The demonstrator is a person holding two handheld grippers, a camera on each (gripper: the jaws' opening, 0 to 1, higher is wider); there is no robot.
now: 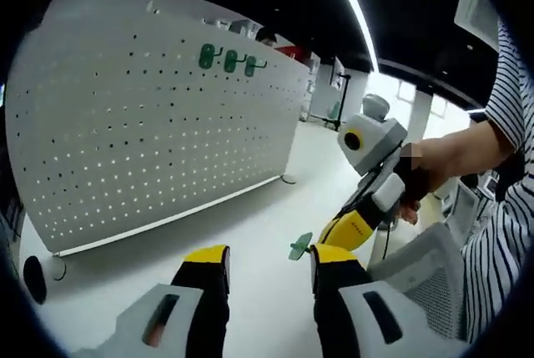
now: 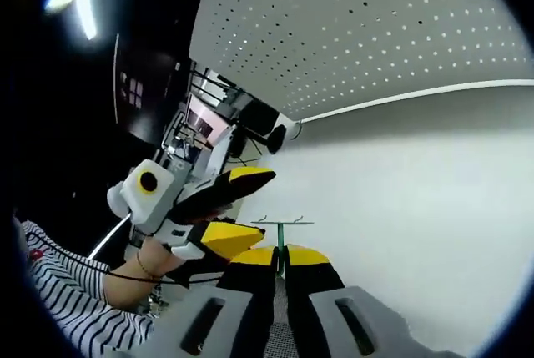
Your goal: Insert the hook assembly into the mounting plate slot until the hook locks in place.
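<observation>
Left gripper view: the left gripper (image 1: 269,268) is seen rising from the bottom with its jaws spread wide and nothing between them; a white table (image 1: 250,233) lies below; a white pegboard (image 1: 150,116) stands upright at the table's far side, and 3 green hooks (image 1: 229,61) are already hung in a row near its top edge; the right gripper (image 1: 321,245) comes in from the right, held by a person's hand (image 1: 421,183) with a striped sleeve (image 1: 509,108) behind it; a small green hook (image 1: 300,246) is pinched at its tips, close above the table and well apart from the board.

Right gripper view: the right gripper (image 2: 279,251) is closed to a narrow slit on the hook (image 2: 280,231); the stem is clamped between the jaws and a thin crossbar sticks out level beyond the tips; the left gripper (image 2: 238,208) is seen at the left, jaws apart and empty, beside the hook but not touching it; the pegboard (image 2: 359,32) fills the top, with the table (image 2: 434,208) below it.

The hook is judged light, thin and stiff, probably plastic, so it could twist or slip in a hard pinch; the hold is best kept on the stem, with the mounting end left free for the holes; the insertion is not yet begun.
</observation>
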